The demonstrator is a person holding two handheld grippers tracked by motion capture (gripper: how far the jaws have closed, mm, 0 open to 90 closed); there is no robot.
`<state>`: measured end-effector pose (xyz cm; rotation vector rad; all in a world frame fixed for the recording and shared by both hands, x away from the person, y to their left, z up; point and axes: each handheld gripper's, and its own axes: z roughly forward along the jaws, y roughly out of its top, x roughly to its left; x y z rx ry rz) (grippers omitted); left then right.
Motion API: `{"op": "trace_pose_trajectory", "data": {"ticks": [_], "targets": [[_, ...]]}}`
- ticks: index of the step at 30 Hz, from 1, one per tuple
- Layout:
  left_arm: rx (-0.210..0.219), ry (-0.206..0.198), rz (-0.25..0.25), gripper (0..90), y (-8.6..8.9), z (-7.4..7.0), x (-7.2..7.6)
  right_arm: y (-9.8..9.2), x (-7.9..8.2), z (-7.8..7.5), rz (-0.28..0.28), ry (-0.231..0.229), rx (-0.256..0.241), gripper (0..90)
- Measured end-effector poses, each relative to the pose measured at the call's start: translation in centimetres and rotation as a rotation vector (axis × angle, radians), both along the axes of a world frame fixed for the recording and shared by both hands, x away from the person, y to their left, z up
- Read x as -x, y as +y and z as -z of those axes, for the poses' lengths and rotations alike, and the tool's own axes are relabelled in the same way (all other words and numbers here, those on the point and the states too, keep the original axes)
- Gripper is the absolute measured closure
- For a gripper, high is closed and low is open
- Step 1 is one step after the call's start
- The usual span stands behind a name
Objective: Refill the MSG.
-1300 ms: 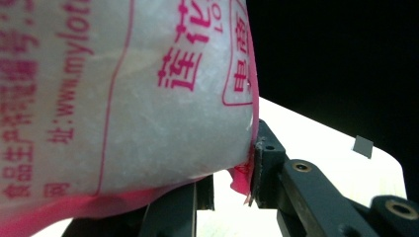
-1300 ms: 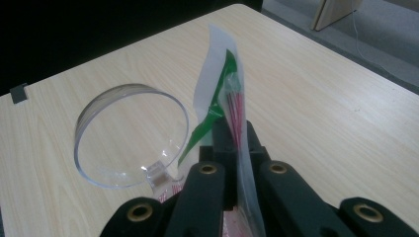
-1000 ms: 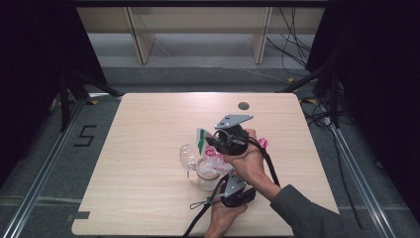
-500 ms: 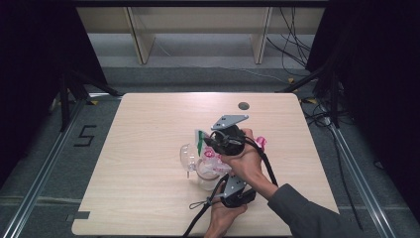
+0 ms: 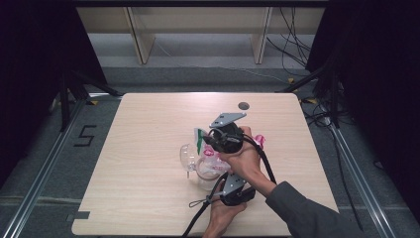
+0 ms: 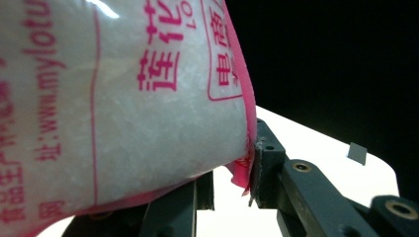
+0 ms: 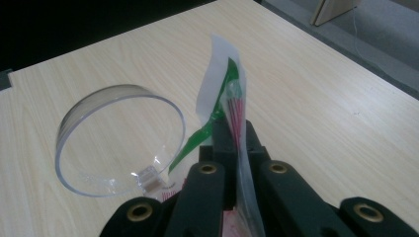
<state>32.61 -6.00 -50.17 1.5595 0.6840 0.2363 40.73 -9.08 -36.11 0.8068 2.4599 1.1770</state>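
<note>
Both pairs of fingers pinch one bag (image 5: 210,148) at centre frame: the right gripper (image 7: 232,143) clamps its top edge, the left gripper (image 6: 227,185) its pink bottom seam. One clear jar (image 5: 207,173) stands beneath, its hinged lid (image 7: 118,140) open leftward on the bench (image 5: 129,148).

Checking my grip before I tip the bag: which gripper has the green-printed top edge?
The right gripper: its jaws pinch the bag at the white-and-green top strip. The left gripper clamps the pink-edged lower corner instead.
</note>
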Motion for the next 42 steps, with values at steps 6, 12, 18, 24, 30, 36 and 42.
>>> {"op": "trace_pose_trajectory", "data": {"ticks": [6, 12, 18, 24, 30, 36, 42], "targets": [[-0.123, -0.032, 0.016, 74.7, 0.81, -0.12, -0.32, 0.11, -0.22, 0.07, 0.002, -0.008, 0.009, 90.0], [-0.091, -0.025, 0.007, 74.7, 0.64, -0.11, -0.24, 0.21, -0.26, 0.12, 0.006, -0.006, 0.012, 90.0], [-0.096, -0.024, 0.006, 74.7, 0.57, -0.13, -0.24, 0.25, -0.15, 0.23, 0.037, 0.012, 0.001, 90.0], [-0.081, -0.024, 0.006, 74.7, 0.53, -0.19, -0.18, 0.24, -0.19, 0.10, 0.011, 0.003, 0.012, 90.0], [-0.078, -0.028, 0.011, 74.6, 0.57, -0.31, -0.11, 0.44, -0.28, 0.14, 0.011, 0.016, 0.031, 90.0], [-0.091, -0.038, 0.009, 74.8, 0.65, -0.25, -0.05, 0.33, -0.30, 0.02, 0.013, 0.016, 0.019, 90.0], [-0.093, -0.033, 0.012, 74.7, 0.54, -0.26, 0.02, 0.16, -0.74, 0.33, 0.001, -0.009, 0.028, 90.0]]}}
